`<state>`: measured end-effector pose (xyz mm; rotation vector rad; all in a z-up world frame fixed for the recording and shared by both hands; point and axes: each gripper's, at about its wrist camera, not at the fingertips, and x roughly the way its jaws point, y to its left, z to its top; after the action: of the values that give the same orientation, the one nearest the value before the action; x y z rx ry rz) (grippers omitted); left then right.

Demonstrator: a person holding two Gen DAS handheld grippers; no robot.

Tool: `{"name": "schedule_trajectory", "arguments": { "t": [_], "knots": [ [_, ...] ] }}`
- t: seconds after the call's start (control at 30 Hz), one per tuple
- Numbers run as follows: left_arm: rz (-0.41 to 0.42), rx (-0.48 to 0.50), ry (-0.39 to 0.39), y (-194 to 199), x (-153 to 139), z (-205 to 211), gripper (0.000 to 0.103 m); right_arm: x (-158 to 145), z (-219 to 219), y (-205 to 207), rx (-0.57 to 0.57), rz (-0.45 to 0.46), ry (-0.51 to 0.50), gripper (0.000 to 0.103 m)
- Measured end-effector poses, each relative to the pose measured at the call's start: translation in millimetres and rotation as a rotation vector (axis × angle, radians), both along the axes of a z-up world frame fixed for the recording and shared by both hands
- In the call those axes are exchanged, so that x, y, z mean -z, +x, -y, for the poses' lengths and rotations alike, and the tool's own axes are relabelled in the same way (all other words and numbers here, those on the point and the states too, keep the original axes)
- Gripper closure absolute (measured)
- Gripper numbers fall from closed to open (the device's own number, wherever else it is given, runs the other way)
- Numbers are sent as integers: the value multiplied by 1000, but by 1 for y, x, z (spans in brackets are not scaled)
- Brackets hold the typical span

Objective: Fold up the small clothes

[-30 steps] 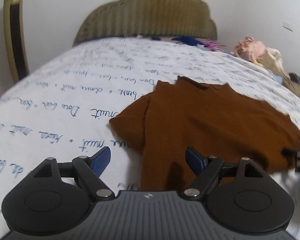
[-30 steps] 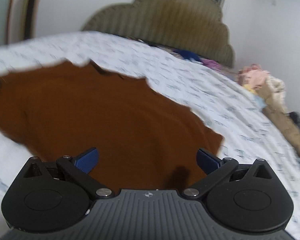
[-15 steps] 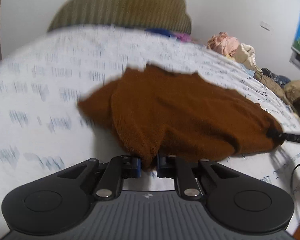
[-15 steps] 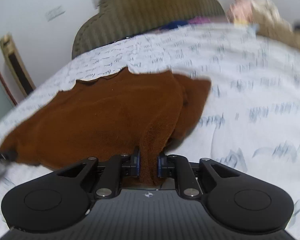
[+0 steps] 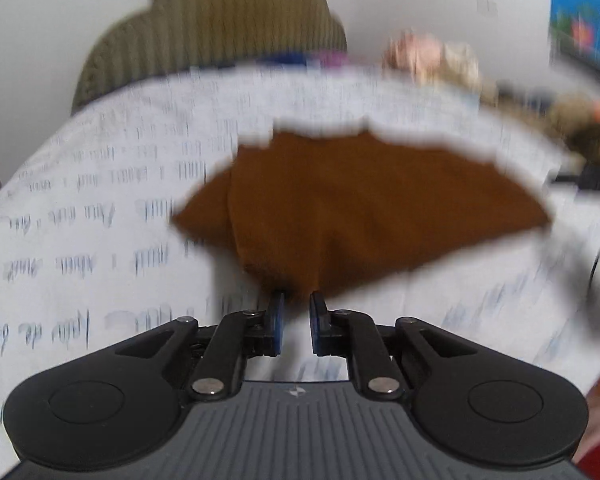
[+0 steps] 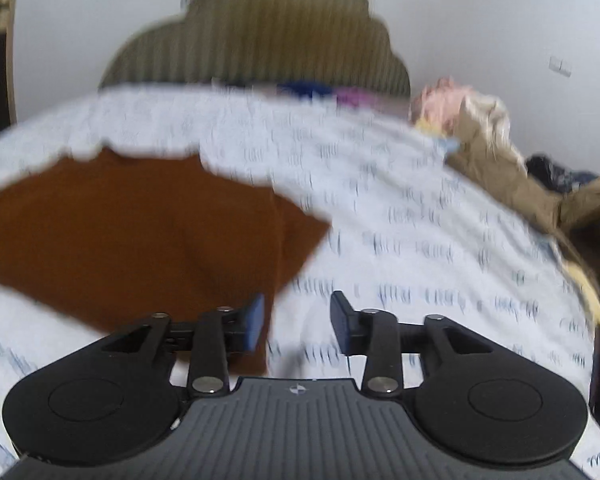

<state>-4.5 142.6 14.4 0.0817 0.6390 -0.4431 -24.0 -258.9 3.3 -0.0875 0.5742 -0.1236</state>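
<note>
The brown shirt lies spread across the middle of your left-wrist view on the white bedsheet, which is printed with lines of handwriting. In the right-wrist view the same shirt fills the left half of the frame, one sleeve pointing toward the centre. Behind the bed, at the top of both views, stands the ribbed olive headboard. A heap of other clothes sits along the right edge of the bed.

Your left gripper, at the bottom centre of its frame, has its fingers drawn nearly together, and they pinch a peak of the shirt's near edge at their tips. Your right gripper has just been opening: its fingers stand apart, the left blue pad lies against the shirt's hem corner, and the right one is over bare sheet. Nothing is squeezed between them. Both views are blurred
</note>
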Motion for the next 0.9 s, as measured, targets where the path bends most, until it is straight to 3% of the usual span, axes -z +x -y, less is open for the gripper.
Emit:
{"name": "schedule_trajectory", "arguments": {
  "t": [0.07,0.1,0.13,0.17,0.3,0.33,0.4,0.47,0.63,0.9],
  "knots": [
    [52,-46,-64,9,-18,7,84,-9,-12,5,-49,51,50,33],
    [56,-87,-77,18,-23,15,65,-10,-20,12,-80,57,74,28],
    [48,-123,-74,30,-24,24,32,-8,-28,19,-103,55,90,23],
    [39,-149,-59,42,-21,34,19,-6,-38,27,-114,51,97,23],
    [-54,-281,126,74,23,69,16,19,-62,61,-109,5,158,13],
    [-82,-321,139,77,35,71,15,27,-67,65,-93,-30,147,12],
    [-87,-380,48,72,49,62,13,48,-70,69,-79,-96,98,8],
    [-72,-420,10,65,54,56,8,55,-76,60,-84,-59,69,2],
    [-34,-430,39,58,56,61,5,58,-82,53,-65,-51,13,0],
    [-5,-450,53,55,57,66,1,61,-77,51,-65,-41,29,0]
  ]
}}
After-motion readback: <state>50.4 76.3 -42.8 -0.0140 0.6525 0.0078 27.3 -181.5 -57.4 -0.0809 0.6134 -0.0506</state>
